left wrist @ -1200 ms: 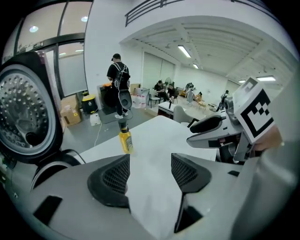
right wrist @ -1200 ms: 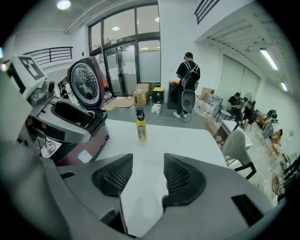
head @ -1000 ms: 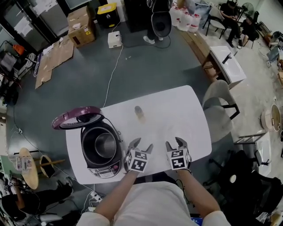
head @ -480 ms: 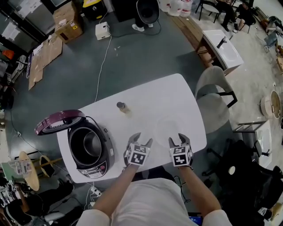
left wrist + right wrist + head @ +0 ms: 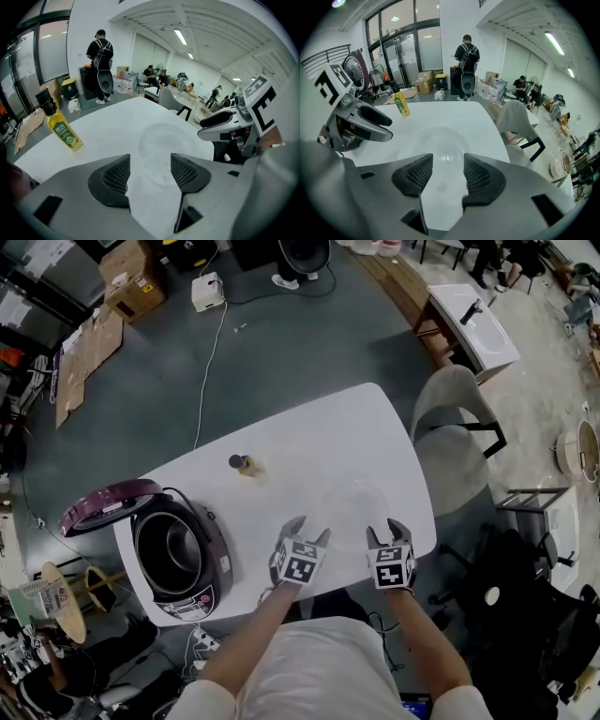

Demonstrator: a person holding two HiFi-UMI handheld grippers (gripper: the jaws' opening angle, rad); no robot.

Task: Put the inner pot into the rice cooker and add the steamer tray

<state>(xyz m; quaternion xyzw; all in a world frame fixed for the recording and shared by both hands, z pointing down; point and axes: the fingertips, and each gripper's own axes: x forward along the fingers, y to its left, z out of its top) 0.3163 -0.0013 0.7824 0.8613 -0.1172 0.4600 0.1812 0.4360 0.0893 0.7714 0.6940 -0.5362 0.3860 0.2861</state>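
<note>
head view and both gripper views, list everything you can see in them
table: 1, white, centre
cooker: 1, dark with purple lid open, table's left end
pot: 1, metal, inside the cooker
tray: 1, clear, on the table just ahead of the grippers
bottle: 1, yellow with dark cap, on the table beyond the cooker
chairs: 2, grey, at the table's right end
boxes: a few, brown, far floor on the left
people: one standing in black, several seated far back
left gripper: grey, open, empty, near edge of table
right gripper: grey, open, empty, beside the left one
</note>
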